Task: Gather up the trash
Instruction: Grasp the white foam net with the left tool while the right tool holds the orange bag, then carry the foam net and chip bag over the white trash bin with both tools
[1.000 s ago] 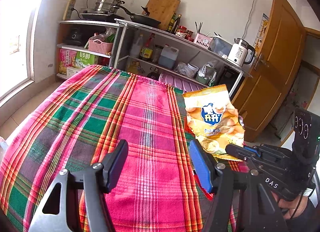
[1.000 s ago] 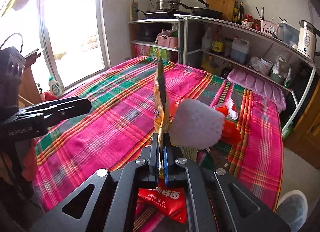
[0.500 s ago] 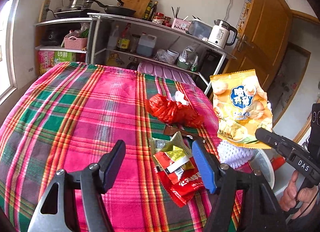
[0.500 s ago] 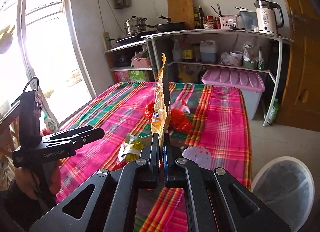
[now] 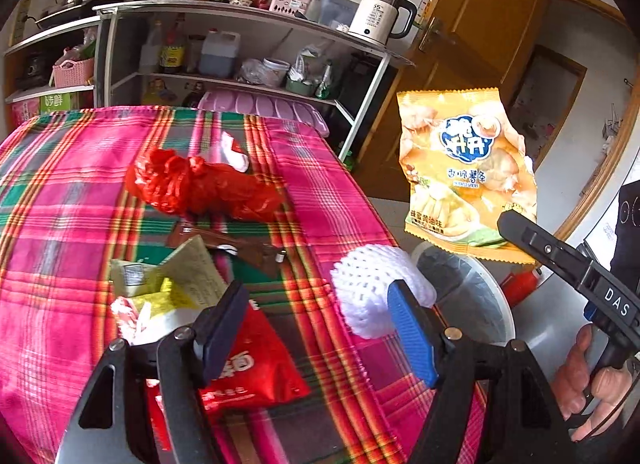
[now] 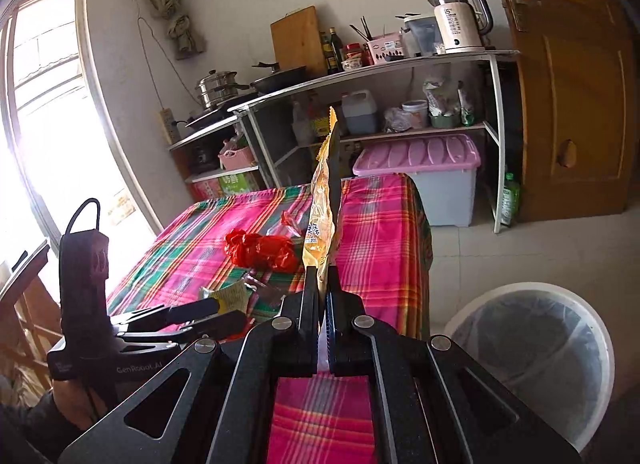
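The surface (image 5: 72,200) in front of me is wearing a pink and green plaid cloth, and the loose trash is lying on it. Beside the surface, on the floor, the white bin (image 6: 532,360) is standing with a clear liner; I am seeing nothing inside it but the liner. Behind the surface a grey storage box with a pink lid (image 6: 416,156) is sitting closed under the shelf rack (image 5: 248,20), so I cannot tell its contents. A small pink basket (image 5: 72,72) is sitting on the rack's lower shelf, its load unclear.

My right claw (image 6: 322,296) is clamping the bottom edge of the yellow snack bag (image 5: 464,168), holding it upright in the air off the surface's edge, above the bin in the left view. My left claw (image 5: 320,328) is hanging wide apart over the trash, its jaws having just been opening, gripping nothing. Below it are lying the crumpled red plastic bag (image 5: 200,184), the white foam net (image 5: 368,288) near the surface's edge, the red packet (image 5: 252,376) and the yellow-green wrapper (image 5: 176,284).
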`<state>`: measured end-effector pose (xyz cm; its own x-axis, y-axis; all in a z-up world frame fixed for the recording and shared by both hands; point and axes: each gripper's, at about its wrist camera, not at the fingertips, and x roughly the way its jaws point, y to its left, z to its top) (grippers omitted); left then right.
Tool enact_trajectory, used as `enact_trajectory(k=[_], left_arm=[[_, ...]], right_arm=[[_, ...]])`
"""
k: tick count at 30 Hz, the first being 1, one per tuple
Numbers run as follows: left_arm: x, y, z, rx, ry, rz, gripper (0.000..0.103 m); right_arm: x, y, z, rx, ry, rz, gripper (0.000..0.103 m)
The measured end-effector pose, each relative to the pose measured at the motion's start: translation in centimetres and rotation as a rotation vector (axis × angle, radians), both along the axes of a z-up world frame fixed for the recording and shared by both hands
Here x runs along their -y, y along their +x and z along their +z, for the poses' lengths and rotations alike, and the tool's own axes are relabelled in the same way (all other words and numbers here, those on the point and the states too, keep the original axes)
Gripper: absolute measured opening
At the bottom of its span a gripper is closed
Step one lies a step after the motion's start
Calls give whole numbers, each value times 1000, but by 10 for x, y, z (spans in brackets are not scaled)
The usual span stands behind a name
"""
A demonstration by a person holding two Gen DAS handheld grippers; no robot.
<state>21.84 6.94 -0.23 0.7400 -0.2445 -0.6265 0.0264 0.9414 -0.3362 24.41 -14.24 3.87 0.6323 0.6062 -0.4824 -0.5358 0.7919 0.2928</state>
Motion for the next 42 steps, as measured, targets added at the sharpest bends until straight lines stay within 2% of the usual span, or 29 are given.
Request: enact_trajectory(k=[6, 13, 15, 17, 20, 23, 33, 37, 42], left_arm=[[38, 19, -8, -26, 11, -55, 76], [57, 39, -18, -71, 0, -47, 75], [60, 41, -20, -73, -3, -45, 70], [62, 41, -22, -82, -1, -43, 56], [64, 37, -23, -78, 15, -36, 43], [63, 32, -15, -57, 6, -38, 38], [87, 17, 27, 59, 3, -109, 37], [109, 20, 31, 80, 3, -153, 37], [142, 27, 26, 64, 4, -210, 37]], right_arm=[[23, 2, 1, 4, 7, -30, 3], [48, 4, -6, -14, 16, -70, 3], [52, 5, -8, -20, 17, -76, 3], [56, 4, -9, -23, 17, -80, 3], [60, 3, -10, -23, 16, -85, 3], [64, 0, -10, -17, 13, -95, 3], [95, -14, -14, -29, 12, -168, 3], [114, -20, -20, -47, 1, -212, 3], [140, -25, -30, -76, -13, -268, 3]])
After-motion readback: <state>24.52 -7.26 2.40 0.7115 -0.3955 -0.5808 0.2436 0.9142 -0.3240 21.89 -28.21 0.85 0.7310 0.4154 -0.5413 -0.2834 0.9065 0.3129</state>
